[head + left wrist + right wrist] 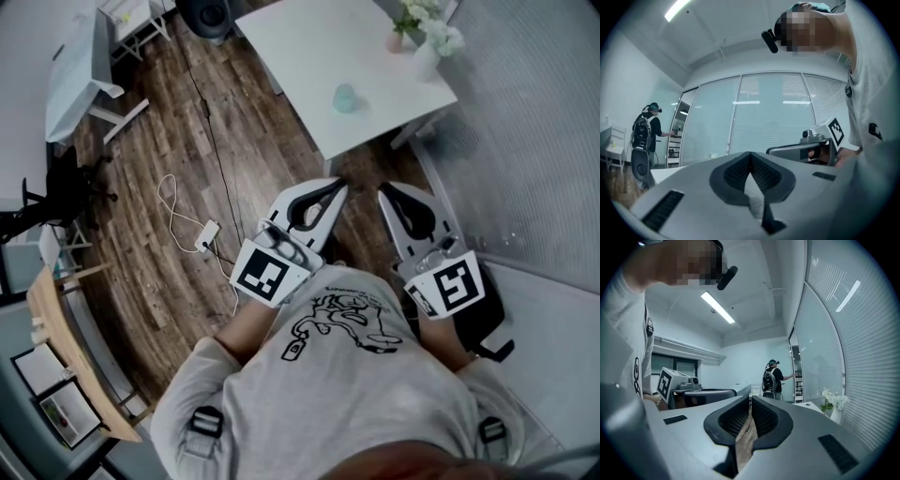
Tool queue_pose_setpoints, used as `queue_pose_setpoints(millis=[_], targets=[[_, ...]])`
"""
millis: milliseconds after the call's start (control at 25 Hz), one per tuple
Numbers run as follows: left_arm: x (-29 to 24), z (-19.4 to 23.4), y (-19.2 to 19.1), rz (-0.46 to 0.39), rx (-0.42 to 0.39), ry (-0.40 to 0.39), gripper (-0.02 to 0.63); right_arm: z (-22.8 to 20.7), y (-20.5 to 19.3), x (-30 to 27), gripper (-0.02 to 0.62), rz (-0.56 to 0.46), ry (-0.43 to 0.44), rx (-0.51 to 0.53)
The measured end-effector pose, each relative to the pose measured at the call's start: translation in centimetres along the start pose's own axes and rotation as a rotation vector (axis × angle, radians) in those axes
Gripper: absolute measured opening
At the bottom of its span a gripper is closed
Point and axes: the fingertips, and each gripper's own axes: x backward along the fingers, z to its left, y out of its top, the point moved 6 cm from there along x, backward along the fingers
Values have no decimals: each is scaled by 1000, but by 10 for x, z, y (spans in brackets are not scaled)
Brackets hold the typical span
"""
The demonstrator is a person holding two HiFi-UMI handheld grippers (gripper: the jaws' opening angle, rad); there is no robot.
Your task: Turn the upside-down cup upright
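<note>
A small pale teal cup [344, 97] stands near the middle of the white table [300, 47] in the head view; it is too small to tell which end is up. Both grippers are held level in front of the person's chest, short of the table's near corner and well apart from the cup. My left gripper [335, 185] is shut with nothing in it, and so is my right gripper [386, 191]. In the left gripper view the jaws [750, 155] meet; in the right gripper view they [750, 400] meet too. The cup shows in neither gripper view.
A white vase of flowers [427, 37] stands at the table's far right corner, also seen as the flowers [833, 401]. A cable and power strip [206, 234] lie on the wooden floor. Another person [647, 133] stands at shelves far off. A glass wall with blinds [534, 141] runs along the right.
</note>
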Motion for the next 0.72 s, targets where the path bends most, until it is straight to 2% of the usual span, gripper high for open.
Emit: queue_pose_setpoints(millis=[720], targets=[[-62,117,5,15,9,-49,3,-62,10,-113,43,-7,-29,-7]])
